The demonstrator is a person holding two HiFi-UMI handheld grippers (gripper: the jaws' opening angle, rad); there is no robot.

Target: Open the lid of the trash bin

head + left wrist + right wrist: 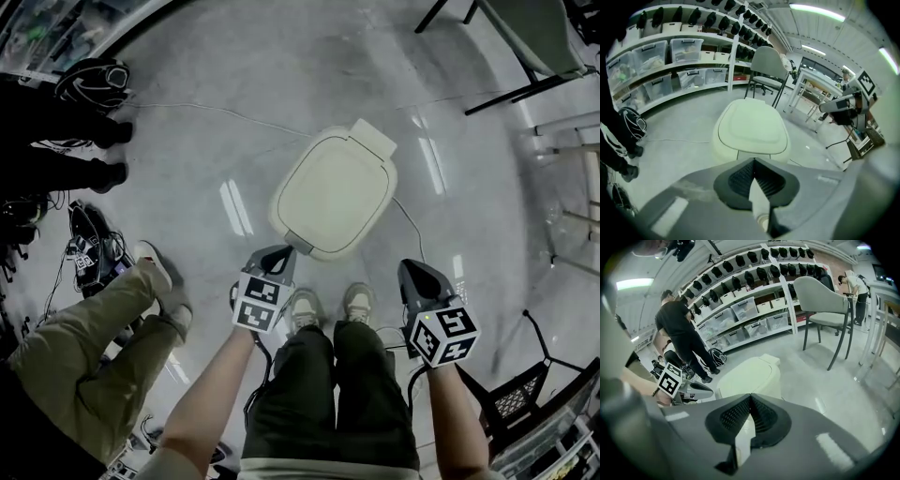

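Left tool [279, 255] and right tool [419, 275] are held low either side of the pale shoes [302, 306]. Both sets of jaws are pressed together on nothing, likely staged for the approach. The cream rounded-square plastic trash bin [333, 192] is set on the grey floor [206, 150] just ahead, flat lid [751, 123] down. Its front edge is nearest the left tool, hinge block [373, 139] farthest. Bare floor is left all round; a thin cable [216, 112] is laid beyond.
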